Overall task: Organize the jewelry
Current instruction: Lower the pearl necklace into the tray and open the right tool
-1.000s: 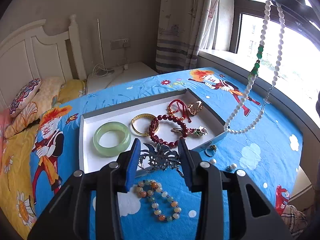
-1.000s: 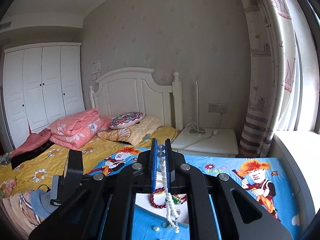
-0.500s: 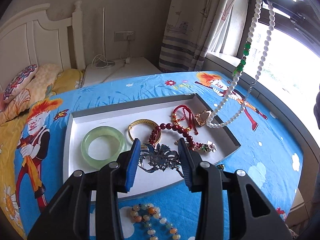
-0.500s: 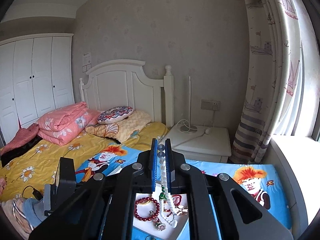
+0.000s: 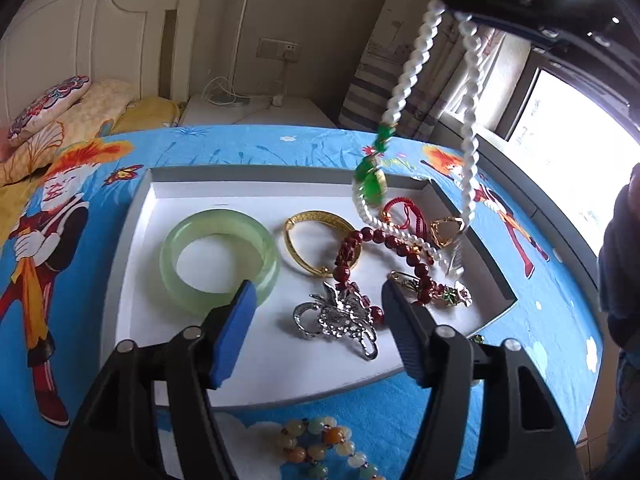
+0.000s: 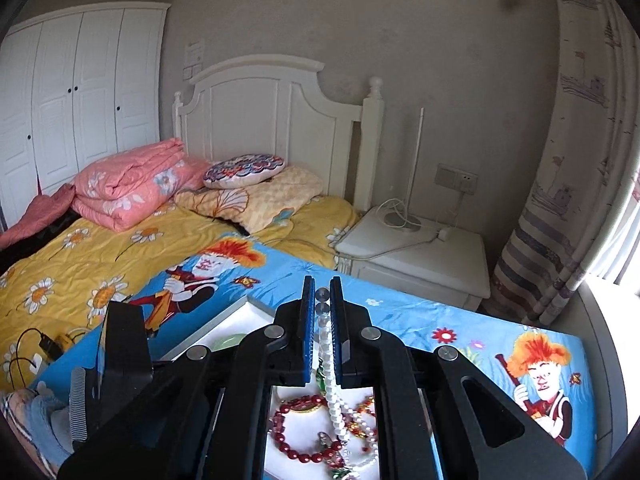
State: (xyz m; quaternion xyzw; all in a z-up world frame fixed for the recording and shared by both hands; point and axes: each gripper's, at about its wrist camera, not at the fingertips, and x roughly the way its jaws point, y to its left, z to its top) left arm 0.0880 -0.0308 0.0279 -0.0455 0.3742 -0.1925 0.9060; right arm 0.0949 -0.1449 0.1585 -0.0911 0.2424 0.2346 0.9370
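Your right gripper [image 6: 321,320] is clenched on the pearl necklace [image 5: 408,76], its lower loop already touching down near the tray's [image 5: 280,376] far right corner; lower it slowly to coil clear of the red beads [image 5: 400,246], while your left gripper [image 5: 316,320] is opening over the silver brooch [image 5: 336,316], nothing pinched

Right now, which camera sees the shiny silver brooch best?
The left wrist view. The silver brooch lies whole on the white tray, right between the left gripper's opening fingers. The right wrist view looks down past its own black gripper, which hides that part of the tray, so no brooch shows there.
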